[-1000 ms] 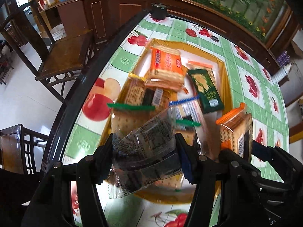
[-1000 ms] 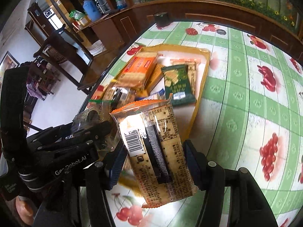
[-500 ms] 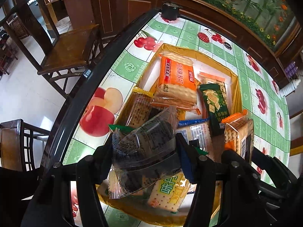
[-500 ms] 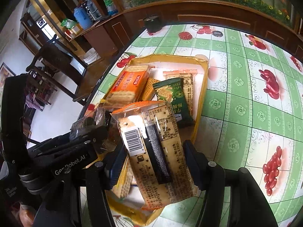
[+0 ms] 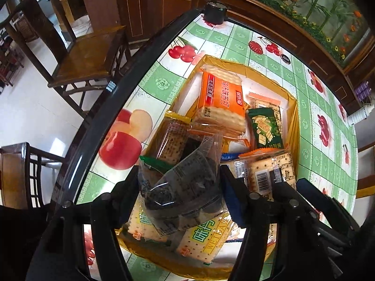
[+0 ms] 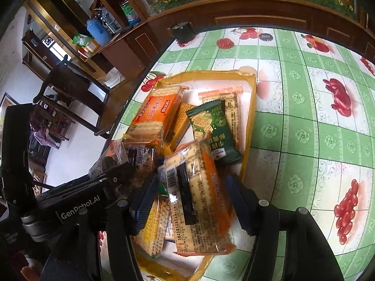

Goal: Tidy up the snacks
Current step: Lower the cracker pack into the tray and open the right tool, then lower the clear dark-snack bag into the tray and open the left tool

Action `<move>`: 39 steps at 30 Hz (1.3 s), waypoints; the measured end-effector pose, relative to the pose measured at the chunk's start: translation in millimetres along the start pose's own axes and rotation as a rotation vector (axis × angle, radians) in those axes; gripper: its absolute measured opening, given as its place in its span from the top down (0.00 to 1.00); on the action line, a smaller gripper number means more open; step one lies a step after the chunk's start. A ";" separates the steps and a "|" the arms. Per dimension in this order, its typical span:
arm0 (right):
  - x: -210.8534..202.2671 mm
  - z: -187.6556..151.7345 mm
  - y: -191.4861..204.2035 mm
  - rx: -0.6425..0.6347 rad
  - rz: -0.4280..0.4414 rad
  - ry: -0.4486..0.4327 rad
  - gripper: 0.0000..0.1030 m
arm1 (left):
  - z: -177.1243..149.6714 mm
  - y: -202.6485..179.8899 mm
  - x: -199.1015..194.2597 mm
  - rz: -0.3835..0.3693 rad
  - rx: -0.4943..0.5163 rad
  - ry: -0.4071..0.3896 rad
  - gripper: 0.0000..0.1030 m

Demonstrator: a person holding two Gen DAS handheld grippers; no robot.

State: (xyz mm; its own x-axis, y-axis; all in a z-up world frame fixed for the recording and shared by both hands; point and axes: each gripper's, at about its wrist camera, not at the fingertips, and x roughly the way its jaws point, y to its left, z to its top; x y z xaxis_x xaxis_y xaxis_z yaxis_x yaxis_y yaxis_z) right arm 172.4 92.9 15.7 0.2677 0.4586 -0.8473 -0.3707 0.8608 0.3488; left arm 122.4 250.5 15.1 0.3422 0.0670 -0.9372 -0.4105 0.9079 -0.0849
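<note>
Left wrist view: the left gripper (image 5: 180,187) is opening around a dark cookie packet (image 5: 180,187) above the box (image 5: 293,126); let it drop flat. The right gripper (image 6: 189,201) grips a cracker pack (image 6: 199,201), fingers part-open.

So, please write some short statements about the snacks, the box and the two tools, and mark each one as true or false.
1. The left tool has a clear packet of dark biscuits between its fingers. True; its jaws are opening.
2. The right tool is empty. False: it grips an orange-edged cracker packet.
3. The dark green snack packet lies in the yellow box. True.
4. The tablecloth is plain blue. False: it is green and white checks with printed fruit.
5. The big orange cracker packet lies outside the box. False: it lies inside.
</note>
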 end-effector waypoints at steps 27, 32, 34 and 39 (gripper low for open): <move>-38.3 -30.4 -11.4 -0.042 -0.032 -0.017 0.39 | -20.3 -17.9 -44.7 0.039 0.052 -0.155 0.31; -46.3 -35.5 -15.5 -0.047 -0.031 -0.023 0.39 | -26.0 -21.3 -56.7 0.033 0.052 -0.212 0.31; -49.3 -38.2 -16.9 -0.050 -0.032 -0.022 0.39 | -29.6 -24.3 -62.5 0.030 0.058 -0.246 0.31; -56.6 -48.2 -21.8 -0.061 -0.042 -0.020 0.39 | -43.4 -36.8 -72.5 0.021 0.078 -0.279 0.31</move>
State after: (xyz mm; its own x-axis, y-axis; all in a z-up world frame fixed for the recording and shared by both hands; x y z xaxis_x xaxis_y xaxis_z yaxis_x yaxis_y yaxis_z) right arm 122.4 37.6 36.7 0.3021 0.4271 -0.8522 -0.4118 0.8648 0.2874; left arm 76.0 194.3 71.5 0.5576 0.1878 -0.8086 -0.3573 0.9335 -0.0297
